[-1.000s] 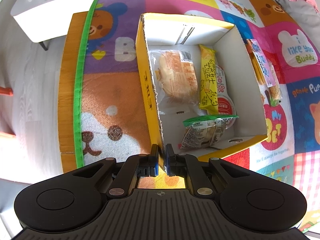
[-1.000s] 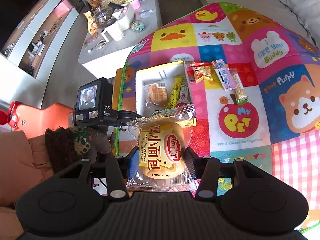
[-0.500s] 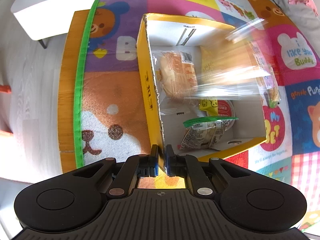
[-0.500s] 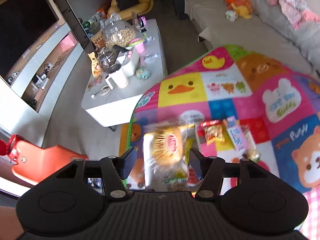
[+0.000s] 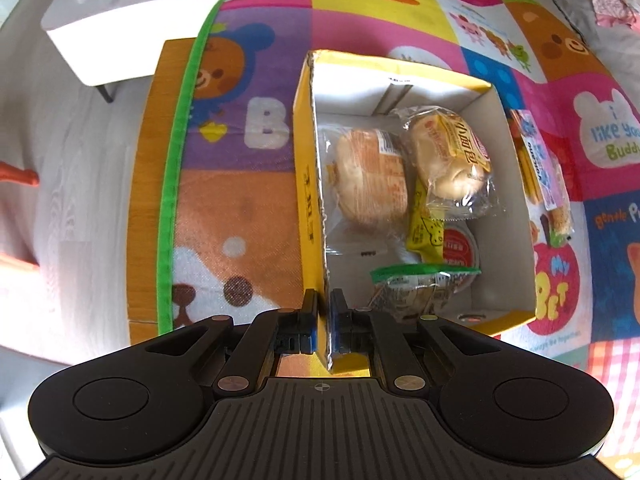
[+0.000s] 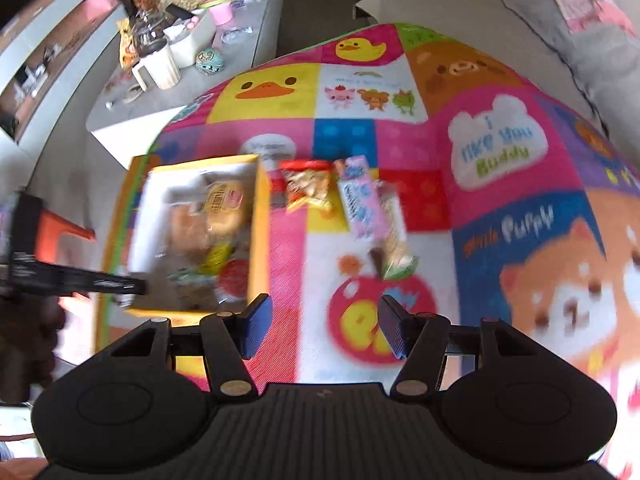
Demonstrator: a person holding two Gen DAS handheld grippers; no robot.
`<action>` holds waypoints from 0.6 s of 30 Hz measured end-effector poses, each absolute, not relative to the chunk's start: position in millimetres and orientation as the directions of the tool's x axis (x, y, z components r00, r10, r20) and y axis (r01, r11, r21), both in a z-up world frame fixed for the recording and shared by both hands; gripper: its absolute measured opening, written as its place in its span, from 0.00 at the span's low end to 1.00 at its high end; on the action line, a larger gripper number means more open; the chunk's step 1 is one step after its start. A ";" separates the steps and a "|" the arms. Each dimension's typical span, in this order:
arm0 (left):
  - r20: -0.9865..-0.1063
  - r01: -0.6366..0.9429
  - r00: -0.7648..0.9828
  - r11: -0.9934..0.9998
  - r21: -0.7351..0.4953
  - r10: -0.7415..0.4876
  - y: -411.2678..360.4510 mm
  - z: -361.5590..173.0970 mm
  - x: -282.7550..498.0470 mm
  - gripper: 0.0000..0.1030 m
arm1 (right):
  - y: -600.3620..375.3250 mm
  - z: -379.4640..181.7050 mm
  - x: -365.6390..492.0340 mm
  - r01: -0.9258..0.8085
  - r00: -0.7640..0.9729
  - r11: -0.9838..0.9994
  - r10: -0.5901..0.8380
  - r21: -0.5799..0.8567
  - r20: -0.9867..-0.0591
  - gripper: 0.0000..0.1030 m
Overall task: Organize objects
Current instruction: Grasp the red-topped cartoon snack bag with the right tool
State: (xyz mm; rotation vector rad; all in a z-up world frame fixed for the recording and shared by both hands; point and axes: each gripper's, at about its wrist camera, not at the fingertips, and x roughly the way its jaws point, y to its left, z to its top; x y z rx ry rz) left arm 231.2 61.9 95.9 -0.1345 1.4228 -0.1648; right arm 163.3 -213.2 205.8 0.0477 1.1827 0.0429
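A yellow cardboard box with a white inside stands on the cartoon play mat. My left gripper is shut on the box's near left wall. Inside lie two wrapped buns, one plain and one with a yellow label, plus a yellow sachet, a red-lidded cup and a green-topped packet. My right gripper stands open and empty above the mat, right of the box. Loose snacks lie beside the box: a red bag, a pink packet and a cone.
The mat covers a low wooden table. A white coffee table with a mug, jars and bowls stands behind. A grey sofa runs along the right. The left arm's camera rig sits left of the box.
The yellow-labelled bun left my right gripper and now lies in the box on the right. The right gripper, now empty, swung right and lower over the mat. The left gripper kept its hold.
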 end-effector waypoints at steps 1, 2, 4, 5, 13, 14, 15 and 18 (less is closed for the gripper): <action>-0.972 0.025 0.141 0.982 -0.188 -0.189 61.6 97.2 230.7 0.08 | -217.2 198.4 174.6 -0.013 0.373 0.996 0.086 0.088 -0.924 0.57; -0.972 0.019 0.142 0.983 -0.184 -0.185 61.4 98.4 230.4 0.08 | -222.6 189.1 187.8 -0.010 0.365 0.991 0.127 0.132 -0.922 0.56; -0.974 0.015 0.144 0.984 -0.177 -0.177 60.5 100.1 229.1 0.08 | -228.9 171.0 215.8 0.001 0.350 0.974 0.210 0.225 -0.913 0.53; -0.974 0.014 0.145 0.985 -0.174 -0.174 60.1 100.7 228.3 0.08 | -229.6 160.4 230.6 0.001 0.346 0.967 0.238 0.254 -0.908 0.51; -0.974 -0.061 0.153 0.982 -0.180 -0.169 63.3 104.4 218.6 0.08 | -206.9 72.4 322.4 0.022 0.265 0.946 0.307 0.324 -0.914 0.51; -0.974 -0.069 0.153 0.981 -0.179 -0.167 63.2 104.2 216.9 0.08 | -202.4 65.1 327.6 0.011 0.259 0.955 0.285 0.297 -0.923 0.51; -0.975 -0.073 0.152 0.982 -0.177 -0.164 62.7 103.5 215.6 0.08 | -199.0 59.5 331.9 0.006 0.256 0.964 0.256 0.266 -0.932 0.51; -0.978 -0.076 0.147 0.984 -0.162 -0.150 60.4 99.3 214.3 0.08 | -194.3 52.7 343.8 -0.010 0.265 0.975 0.215 0.221 -0.940 0.56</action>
